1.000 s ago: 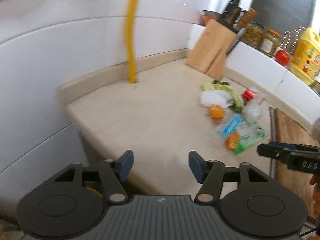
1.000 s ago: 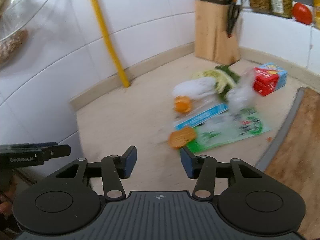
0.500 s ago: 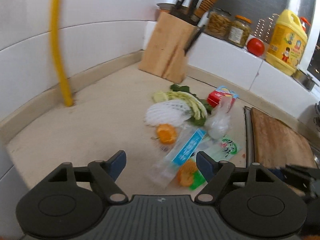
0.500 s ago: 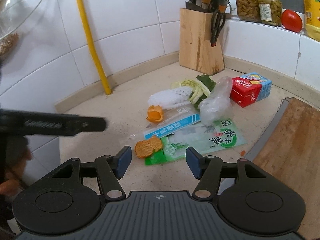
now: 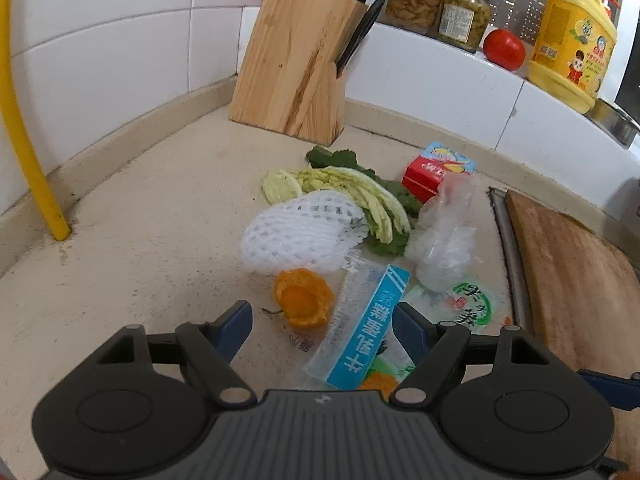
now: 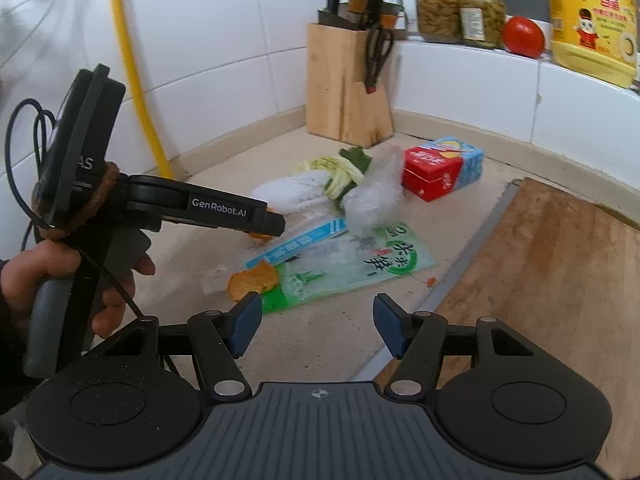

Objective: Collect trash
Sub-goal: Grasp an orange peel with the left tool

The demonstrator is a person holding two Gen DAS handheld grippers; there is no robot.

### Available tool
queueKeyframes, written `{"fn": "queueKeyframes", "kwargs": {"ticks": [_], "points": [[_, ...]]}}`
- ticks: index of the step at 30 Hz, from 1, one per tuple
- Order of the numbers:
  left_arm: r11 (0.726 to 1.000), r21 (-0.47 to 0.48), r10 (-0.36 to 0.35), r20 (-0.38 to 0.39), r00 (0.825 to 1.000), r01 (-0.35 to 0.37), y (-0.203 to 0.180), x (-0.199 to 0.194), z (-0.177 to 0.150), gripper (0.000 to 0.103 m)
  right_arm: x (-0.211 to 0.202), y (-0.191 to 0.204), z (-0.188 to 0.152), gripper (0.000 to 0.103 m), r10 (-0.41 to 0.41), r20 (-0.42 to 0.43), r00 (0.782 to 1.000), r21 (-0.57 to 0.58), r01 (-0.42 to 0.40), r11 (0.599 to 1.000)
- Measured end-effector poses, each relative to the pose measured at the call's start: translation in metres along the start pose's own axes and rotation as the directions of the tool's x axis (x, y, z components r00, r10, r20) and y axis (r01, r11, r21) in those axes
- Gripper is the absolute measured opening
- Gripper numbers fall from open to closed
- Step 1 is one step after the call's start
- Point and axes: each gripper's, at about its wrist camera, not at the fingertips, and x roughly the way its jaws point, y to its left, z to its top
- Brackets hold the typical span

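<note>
Trash lies in a heap on the beige counter: a white foam net (image 5: pixel 300 232), cabbage leaves (image 5: pixel 360 196), a crumpled clear bag (image 5: pixel 444 240), a red and blue carton (image 5: pixel 436 168), a green packet (image 6: pixel 360 264) and a blue-striped clear wrapper (image 5: pixel 368 340). My left gripper (image 5: pixel 322 330) hangs open just above an orange peel (image 5: pixel 304 302) and that wrapper, its pads touching neither. A second peel (image 6: pixel 254 280) lies on the green packet's near corner. My right gripper (image 6: pixel 318 326) is open and empty, just short of the packet.
A wooden knife block (image 5: pixel 296 64) stands in the back corner. A wooden cutting board (image 5: pixel 580 272) lies right of the heap. A yellow pipe (image 5: pixel 24 140) runs up the left wall. Jars, a tomato (image 5: pixel 504 48) and a yellow bottle (image 5: pixel 572 36) line the ledge. A hand (image 6: pixel 48 272) grips the left tool.
My left gripper has swung right from the bare counter edge to over the trash heap, with its jaws spread wider. The right gripper has also widened and has hardly moved.
</note>
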Motion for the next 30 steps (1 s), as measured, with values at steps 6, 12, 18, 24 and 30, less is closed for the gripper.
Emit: {"fn": "queueKeyframes", "kwargs": {"ticks": [6, 12, 18, 24, 30], "points": [[1.0, -0.011, 0.027, 0.017, 0.999, -0.027, 0.008, 0.013, 0.004, 0.057, 0.001, 0.002, 0.001, 0.069, -0.034, -0.006, 0.999, 0.008, 0.034, 0.999], [0.999, -0.021, 0.041, -0.021, 0.999, -0.042, 0.015, 0.024, 0.002, 0.03, 0.005, 0.004, 0.003, 0.066, -0.054, -0.019, 0.998, 0.003, 0.054, 0.999], [0.999, -0.035, 0.027, -0.012, 1.0, -0.028, 0.027, 0.009, 0.003, 0.008, 0.015, 0.004, 0.011, 0.037, -0.042, -0.042, 0.998, 0.022, 0.043, 0.999], [0.999, -0.043, 0.014, 0.021, 1.0, -0.013, 0.046, -0.02, 0.006, 0.009, 0.025, 0.01, 0.018, 0.032, -0.015, -0.041, 0.999, 0.001, 0.015, 1.0], [0.999, -0.014, 0.031, 0.006, 0.999, -0.031, 0.054, -0.017, 0.002, 0.029, 0.048, 0.025, 0.028, 0.052, 0.021, -0.06, 0.998, -0.045, -0.024, 0.999]]}}
